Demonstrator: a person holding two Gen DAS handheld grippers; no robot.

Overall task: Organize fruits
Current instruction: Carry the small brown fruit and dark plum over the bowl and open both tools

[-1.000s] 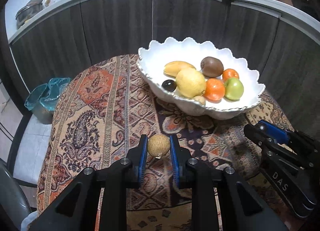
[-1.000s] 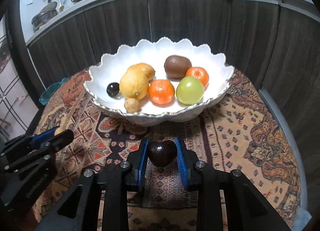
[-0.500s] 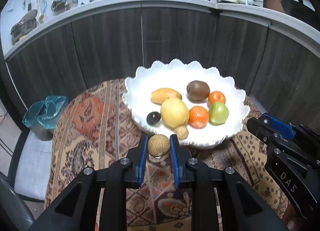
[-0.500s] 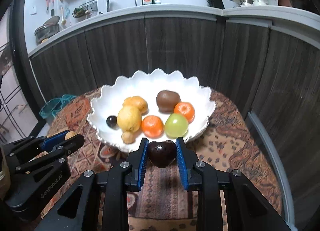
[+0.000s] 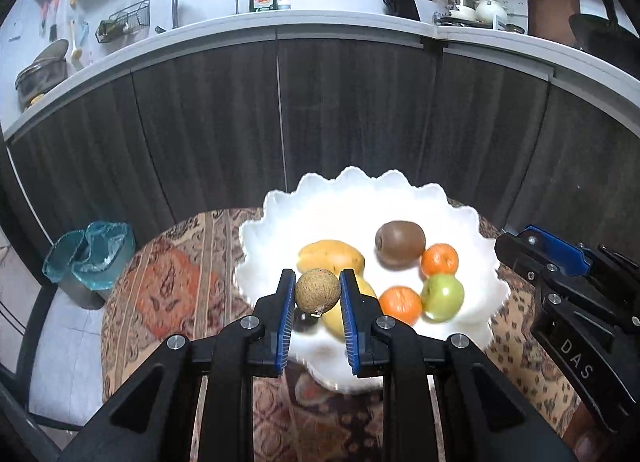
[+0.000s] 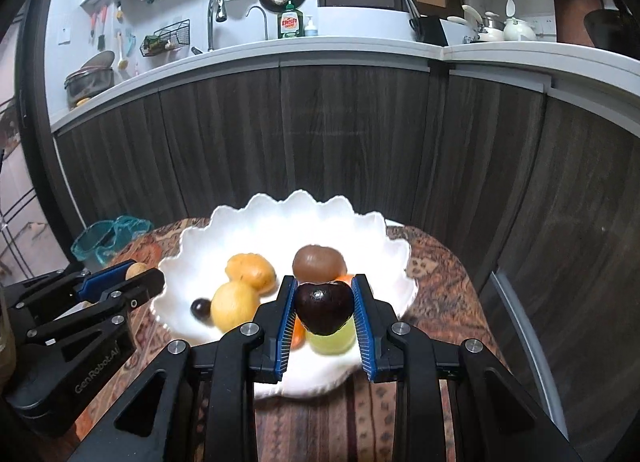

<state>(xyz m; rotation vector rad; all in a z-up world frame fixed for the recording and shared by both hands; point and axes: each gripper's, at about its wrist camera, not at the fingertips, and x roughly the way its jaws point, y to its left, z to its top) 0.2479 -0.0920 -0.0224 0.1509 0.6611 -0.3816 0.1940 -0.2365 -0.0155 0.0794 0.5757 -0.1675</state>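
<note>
The left hand-held gripper (image 5: pixel 318 292) is matt black plastic with ribbed blue pads and bright metal screw heads; it clamps a brown fruit (image 5: pixel 318 290) with a rough, dull, speckled skin. The right hand-held gripper (image 6: pixel 324 308) is of the same make and clamps a dark fruit (image 6: pixel 324 312) whose skin is smooth and glossy. The bowl (image 5: pixel 360 197) looks like glazed white ceramic, shiny, with a scalloped rim. In it the kiwi (image 5: pixel 400 242) is matt and fuzzy, the apple (image 5: pixel 442 296) smooth and waxy. A woven patterned cloth (image 5: pixel 168 286) covers the worktop. The cabinet fronts (image 5: pixel 208 133) behind show matt dark wood grain.
</note>
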